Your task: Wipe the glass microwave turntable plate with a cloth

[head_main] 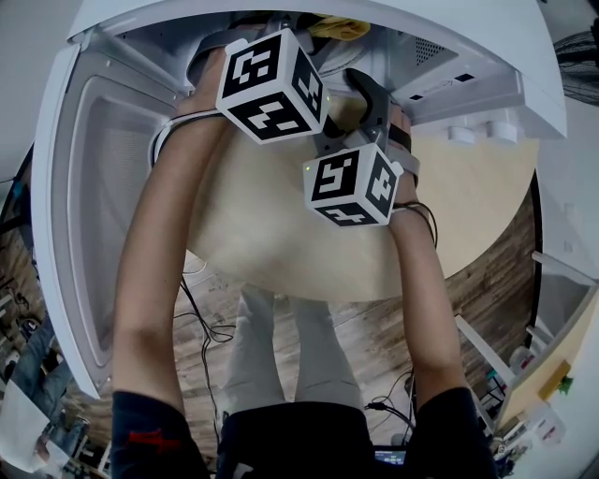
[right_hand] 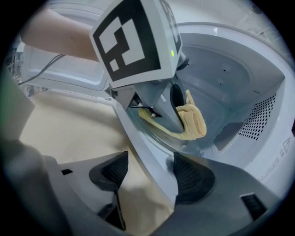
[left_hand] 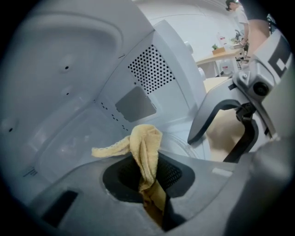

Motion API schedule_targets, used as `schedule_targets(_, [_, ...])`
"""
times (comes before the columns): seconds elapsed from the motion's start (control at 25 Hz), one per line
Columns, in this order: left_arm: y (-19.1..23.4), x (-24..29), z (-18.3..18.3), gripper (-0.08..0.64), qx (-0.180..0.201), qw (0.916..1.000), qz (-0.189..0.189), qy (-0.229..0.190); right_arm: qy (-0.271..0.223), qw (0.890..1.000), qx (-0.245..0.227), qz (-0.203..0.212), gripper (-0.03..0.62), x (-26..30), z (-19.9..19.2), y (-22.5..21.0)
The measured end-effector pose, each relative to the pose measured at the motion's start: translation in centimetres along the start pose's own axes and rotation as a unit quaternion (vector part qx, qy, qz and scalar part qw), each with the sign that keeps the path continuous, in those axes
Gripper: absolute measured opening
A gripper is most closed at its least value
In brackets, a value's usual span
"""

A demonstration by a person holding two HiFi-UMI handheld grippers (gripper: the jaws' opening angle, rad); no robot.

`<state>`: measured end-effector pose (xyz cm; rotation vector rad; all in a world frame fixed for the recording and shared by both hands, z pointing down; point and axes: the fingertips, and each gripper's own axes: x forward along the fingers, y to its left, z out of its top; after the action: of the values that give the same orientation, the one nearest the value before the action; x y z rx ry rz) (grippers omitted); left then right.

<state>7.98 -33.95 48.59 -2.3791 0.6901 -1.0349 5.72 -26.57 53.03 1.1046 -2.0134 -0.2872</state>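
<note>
- My left claw is clamped shut on a yellow cloth. The cloth is pinched between the jaws, and its free end stands up and flops over toward 9 o'clock in the left gripper view.
- That claw is inside the white microwave, which fills 12 o'clock in the head view. Its door is swung wide open at 9 o'clock.
- In the left gripper view the perforated side wall of the cavity sits at 12 o'clock above the cloth.
- The glass microwave turntable plate lies on the cavity floor. In the right gripper view its clear rim curves just past my right jaws, toward 1 o'clock.
- In that same view the bunched cloth rests on the plate at 1 o'clock, under the tip of my left claw, whose marker cube looms at 12 o'clock.
- My right claw is open, with its jaws well apart and nothing gripped. The microwave's white front sill shows through the gap. I cannot tell whether a jaw touches it.
- The pale wooden bench carries the microwave and shows at 9 o'clock in the right gripper view.
</note>
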Motion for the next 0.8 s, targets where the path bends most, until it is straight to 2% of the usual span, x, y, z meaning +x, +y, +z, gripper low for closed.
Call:
schedule_targets(0.2, [1.1, -0.1, -1.1, 0.058, -0.022, 0.9991, 0.027, 0.024, -0.001, 1.0, -0.004, -0.002, 0.273, 0.0, 0.0, 0.0])
schedule_targets(0.8, [3.5, -1.9, -5.1, 0.058, -0.047, 0.9906, 0.096, 0.084, -0.002, 1.0, -0.006, -0.002, 0.273, 0.0, -0.1, 0.0])
